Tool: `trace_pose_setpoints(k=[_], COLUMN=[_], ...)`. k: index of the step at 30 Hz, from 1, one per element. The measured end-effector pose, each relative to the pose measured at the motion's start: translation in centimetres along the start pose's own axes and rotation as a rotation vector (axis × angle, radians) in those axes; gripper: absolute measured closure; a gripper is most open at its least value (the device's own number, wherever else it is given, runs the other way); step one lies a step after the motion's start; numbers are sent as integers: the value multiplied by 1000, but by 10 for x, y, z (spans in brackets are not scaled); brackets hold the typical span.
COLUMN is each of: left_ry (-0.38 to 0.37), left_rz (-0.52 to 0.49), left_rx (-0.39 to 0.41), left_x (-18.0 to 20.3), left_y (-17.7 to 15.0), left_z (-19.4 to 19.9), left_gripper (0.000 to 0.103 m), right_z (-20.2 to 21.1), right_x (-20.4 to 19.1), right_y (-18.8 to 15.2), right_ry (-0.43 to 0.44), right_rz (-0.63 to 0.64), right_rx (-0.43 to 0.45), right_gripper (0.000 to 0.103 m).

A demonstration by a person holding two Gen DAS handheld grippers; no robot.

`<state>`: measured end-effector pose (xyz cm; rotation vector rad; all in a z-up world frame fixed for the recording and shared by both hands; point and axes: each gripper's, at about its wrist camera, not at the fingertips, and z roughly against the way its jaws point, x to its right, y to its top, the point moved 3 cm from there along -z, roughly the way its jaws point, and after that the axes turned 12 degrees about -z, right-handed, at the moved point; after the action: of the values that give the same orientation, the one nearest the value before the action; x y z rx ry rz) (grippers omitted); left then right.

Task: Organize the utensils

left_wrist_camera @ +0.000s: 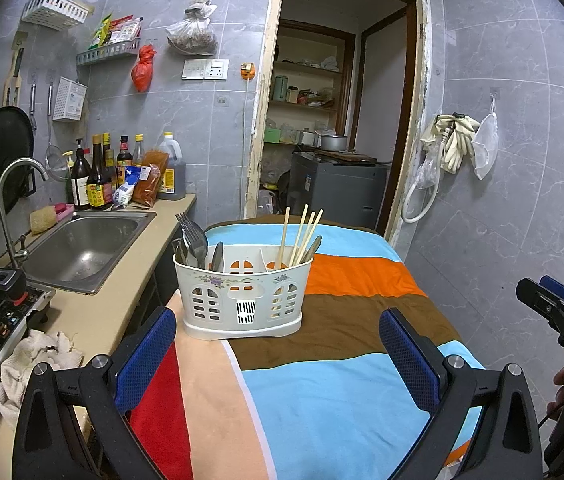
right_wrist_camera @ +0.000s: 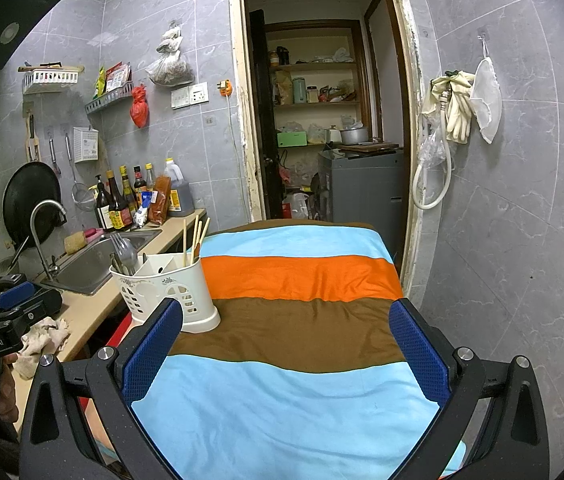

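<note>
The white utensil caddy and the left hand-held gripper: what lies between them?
Only bare striped cloth lies between the caddy and the open left hand-held gripper, as the left wrist view shows.

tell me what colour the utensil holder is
White, with a small floral print; utensil holder shows best in the left wrist view.

Left black tool with blue-padded fingers [left_wrist_camera: 278,356]: jaws spread wide, nothing between, level. Right black tool with blue-padded fingers [right_wrist_camera: 285,356]: jaws spread wide, nothing between, alongside the left.

Sink [left_wrist_camera: 82,248], sauce bottles [left_wrist_camera: 100,176], striped cloth [right_wrist_camera: 301,276].
</note>
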<state>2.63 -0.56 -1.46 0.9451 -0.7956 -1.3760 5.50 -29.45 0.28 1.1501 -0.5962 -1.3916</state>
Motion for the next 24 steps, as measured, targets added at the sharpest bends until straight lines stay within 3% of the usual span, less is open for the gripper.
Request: trace_pose_setpoints(k=[24], left_ry=[-2], left_rz=[-1], left_rx=[0], left_x=[-2], left_y=[0], left_z=[-1], left_gripper=[1], right_z=[0], right_x=[-2], right_y=[0], right_ry=[-2], right_rz=[-1], right_rx=[-2], right_gripper=[2])
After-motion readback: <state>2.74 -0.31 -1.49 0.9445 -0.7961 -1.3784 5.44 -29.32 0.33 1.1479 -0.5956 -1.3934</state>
